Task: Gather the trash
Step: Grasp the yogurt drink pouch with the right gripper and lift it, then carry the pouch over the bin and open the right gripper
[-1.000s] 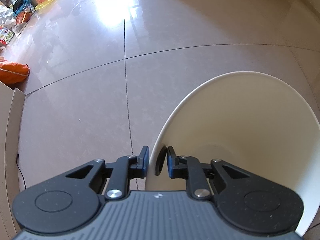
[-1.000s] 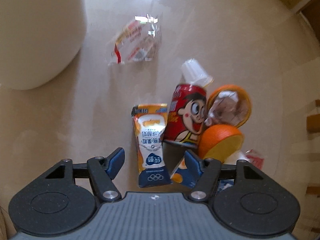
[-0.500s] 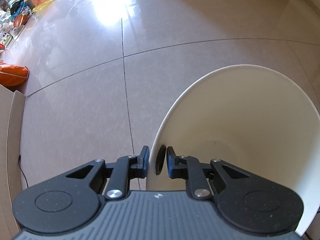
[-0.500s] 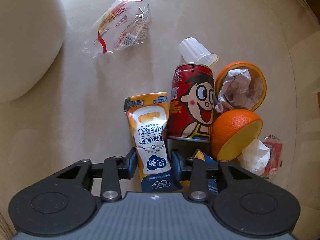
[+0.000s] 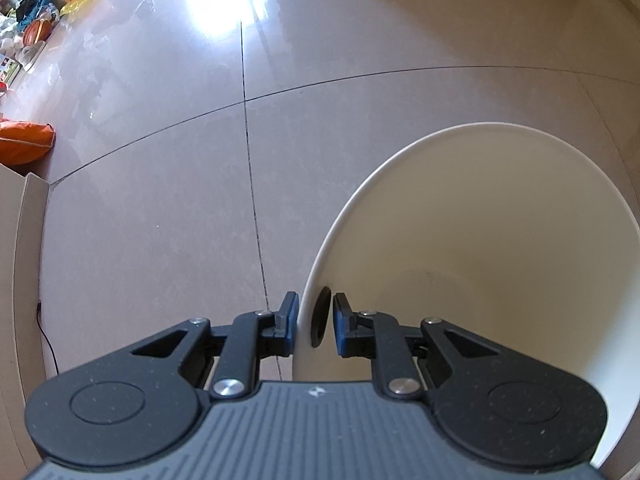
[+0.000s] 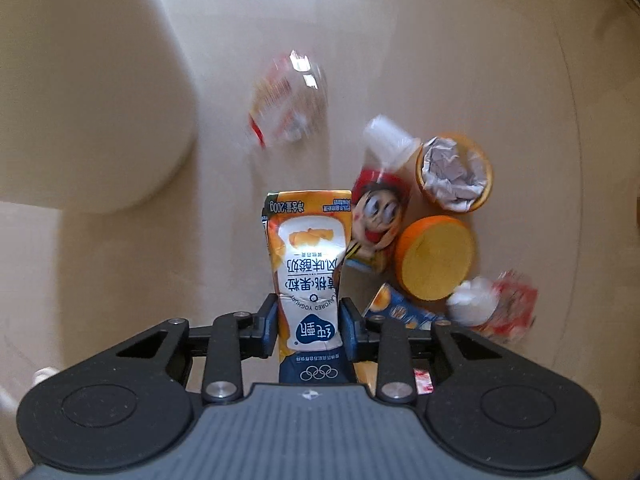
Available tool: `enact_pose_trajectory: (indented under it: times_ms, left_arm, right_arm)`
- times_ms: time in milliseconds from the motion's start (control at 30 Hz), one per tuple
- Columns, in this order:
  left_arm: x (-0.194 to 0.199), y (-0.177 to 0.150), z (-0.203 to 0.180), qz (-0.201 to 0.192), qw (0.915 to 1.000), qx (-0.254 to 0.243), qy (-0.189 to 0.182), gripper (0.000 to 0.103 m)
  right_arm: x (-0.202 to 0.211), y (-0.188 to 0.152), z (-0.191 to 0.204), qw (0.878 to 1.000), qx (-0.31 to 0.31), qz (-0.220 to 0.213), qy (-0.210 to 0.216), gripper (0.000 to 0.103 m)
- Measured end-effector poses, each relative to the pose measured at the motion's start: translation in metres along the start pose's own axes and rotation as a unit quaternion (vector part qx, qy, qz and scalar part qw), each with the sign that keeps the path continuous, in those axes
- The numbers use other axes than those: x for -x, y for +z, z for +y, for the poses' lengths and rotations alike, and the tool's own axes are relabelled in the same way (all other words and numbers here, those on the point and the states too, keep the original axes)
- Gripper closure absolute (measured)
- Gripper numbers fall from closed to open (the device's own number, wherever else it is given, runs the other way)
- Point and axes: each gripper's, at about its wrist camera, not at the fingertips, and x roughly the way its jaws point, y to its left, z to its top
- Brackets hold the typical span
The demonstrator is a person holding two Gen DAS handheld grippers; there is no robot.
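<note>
Yoghurt pouch (image 6: pixel 306 272) clamped in right gripper (image 6: pixel 308 330), lifted w/ can (image 6: pixel 378 216) & orange halves behind. Left gripper (image 5: pixel 314 326) pinches cream bin (image 5: pixel 472 240) rim.

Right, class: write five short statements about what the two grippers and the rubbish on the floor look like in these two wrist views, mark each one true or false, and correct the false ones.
1. The right gripper is clamped on the yogurt pouch. True.
2. The left gripper is wide open, holding nothing. False: its fingers pinch the rim of the cream bin.
3. The orange peel cup holds crumpled paper. True.
4. The cream bin already has rubbish inside. False: the inside that shows is bare.
5. The red cartoon can is in the right gripper. False: it lies beyond the gripper, beside the half orange.
</note>
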Motion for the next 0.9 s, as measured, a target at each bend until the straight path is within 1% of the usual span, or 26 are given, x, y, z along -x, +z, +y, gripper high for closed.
enact_pose_trajectory:
  times_ms: [67, 233, 300, 367, 467, 533, 600, 667, 800, 867, 900]
  left_arm:
    - [-0.002, -0.001, 0.002, 0.001, 1.0000, 0.004, -0.003, 0.087]
    - [-0.001, -0.003, 0.007, -0.001, 0.9999, 0.012, -0.009, 0.087]
    - [-0.001, -0.004, 0.010, -0.002, 0.9998, 0.016, -0.012, 0.087]
    - [-0.001, -0.005, 0.012, -0.002, 0.9997, 0.019, -0.015, 0.087]
    - [0.000, -0.005, 0.014, -0.002, 0.9996, 0.023, -0.015, 0.087]
    - [0.001, -0.004, 0.014, -0.002, 0.9996, 0.024, -0.014, 0.087]
    - [0.001, -0.004, 0.014, -0.001, 0.9997, 0.022, -0.013, 0.087]
    - [0.001, -0.004, 0.015, -0.001, 0.9996, 0.023, -0.014, 0.087]
    - [0.002, -0.004, 0.016, -0.003, 0.9995, 0.026, -0.017, 0.087]
    - [0.002, -0.005, 0.017, -0.003, 0.9995, 0.024, -0.019, 0.087]
    - [0.002, -0.005, 0.017, -0.002, 0.9995, 0.024, -0.019, 0.087]
  right_arm:
    - [0.030, 0.007, 0.000, 1.000, 0.008, -0.010, 0.007, 0.067]
    - [0.100, 0.034, 0.010, 0.996, 0.026, -0.064, 0.048, 0.067]
    - [0.127, 0.045, 0.022, 0.993, 0.039, -0.091, 0.070, 0.067]
    - [0.152, 0.055, 0.039, 0.986, 0.054, -0.120, 0.099, 0.067]
    - [0.175, 0.069, 0.066, 0.978, 0.073, -0.143, 0.136, 0.067]
    - [0.180, 0.077, 0.083, 0.973, 0.083, -0.146, 0.159, 0.067]
    - [0.177, 0.084, 0.100, 0.970, 0.101, -0.143, 0.169, 0.067]
    - [0.167, 0.089, 0.114, 0.972, 0.112, -0.129, 0.161, 0.067]
    - [0.148, 0.091, 0.127, 0.976, 0.122, -0.099, 0.153, 0.065]
    - [0.149, 0.090, 0.126, 0.975, 0.121, -0.103, 0.158, 0.051]
    - [0.149, 0.093, 0.122, 0.974, 0.120, -0.110, 0.159, 0.050]
